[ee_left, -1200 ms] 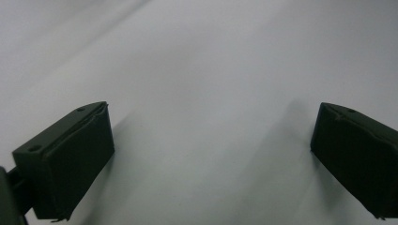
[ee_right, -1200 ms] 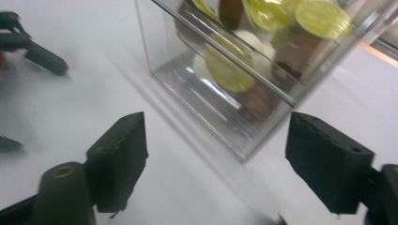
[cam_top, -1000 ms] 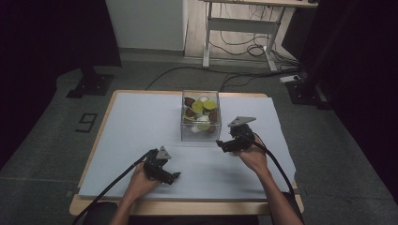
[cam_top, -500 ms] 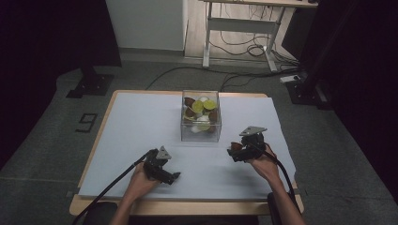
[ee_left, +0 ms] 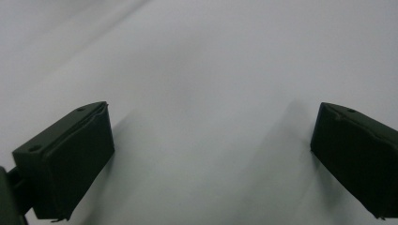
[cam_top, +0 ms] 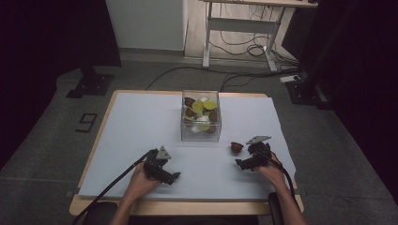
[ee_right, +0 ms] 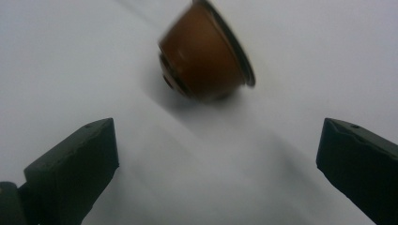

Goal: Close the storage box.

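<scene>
The brown capsule (ee_right: 204,54) is lying on its side just ahead of the right gripper (ee_right: 216,154), apart from it. The jaws have just been opening and are standing wide, holding nothing. The left gripper (cam_top: 162,169) is farther off, also open and empty.

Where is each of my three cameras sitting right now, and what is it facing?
High view: above the near edge, looking forward and down at the table; both forearms, left tool, right tool.
Left gripper view: on the left tool, facing bare sheet.
Right gripper view: on the right tool, facing a brown capsule.
Shared: that capsule, high view too.
</scene>
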Action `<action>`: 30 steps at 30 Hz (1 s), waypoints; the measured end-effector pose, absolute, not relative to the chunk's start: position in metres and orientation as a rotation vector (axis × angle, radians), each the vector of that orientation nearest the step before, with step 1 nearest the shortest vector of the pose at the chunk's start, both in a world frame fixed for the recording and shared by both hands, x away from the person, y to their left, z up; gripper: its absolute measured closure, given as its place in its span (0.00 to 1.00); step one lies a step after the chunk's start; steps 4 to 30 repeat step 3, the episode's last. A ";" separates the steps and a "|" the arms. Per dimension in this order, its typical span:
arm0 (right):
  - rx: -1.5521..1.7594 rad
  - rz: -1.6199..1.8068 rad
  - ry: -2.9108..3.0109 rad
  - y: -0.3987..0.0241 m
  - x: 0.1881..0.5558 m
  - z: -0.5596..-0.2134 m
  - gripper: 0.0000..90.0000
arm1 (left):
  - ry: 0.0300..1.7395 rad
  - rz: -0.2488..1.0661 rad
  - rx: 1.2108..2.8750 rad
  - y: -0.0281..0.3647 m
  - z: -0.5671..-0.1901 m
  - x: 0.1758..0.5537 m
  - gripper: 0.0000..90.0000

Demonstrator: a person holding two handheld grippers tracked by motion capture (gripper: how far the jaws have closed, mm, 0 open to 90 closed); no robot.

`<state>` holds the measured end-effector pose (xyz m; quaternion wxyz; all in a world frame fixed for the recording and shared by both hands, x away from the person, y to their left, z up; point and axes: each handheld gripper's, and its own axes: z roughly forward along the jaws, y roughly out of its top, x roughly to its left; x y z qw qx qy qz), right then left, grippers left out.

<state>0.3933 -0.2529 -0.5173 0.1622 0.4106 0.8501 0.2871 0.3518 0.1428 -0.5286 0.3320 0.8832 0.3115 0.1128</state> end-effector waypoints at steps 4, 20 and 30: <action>1.200 0.827 2.442 -0.257 0.395 -0.525 0.00 | 0.816 0.294 2.304 0.143 -0.529 0.352 0.00; 1.200 0.827 2.442 -0.257 0.395 -0.525 0.00 | 0.816 0.294 2.304 0.143 -0.529 0.352 0.00; 1.200 0.827 2.442 -0.257 0.395 -0.525 0.00 | 0.816 0.294 2.304 0.143 -0.529 0.352 0.00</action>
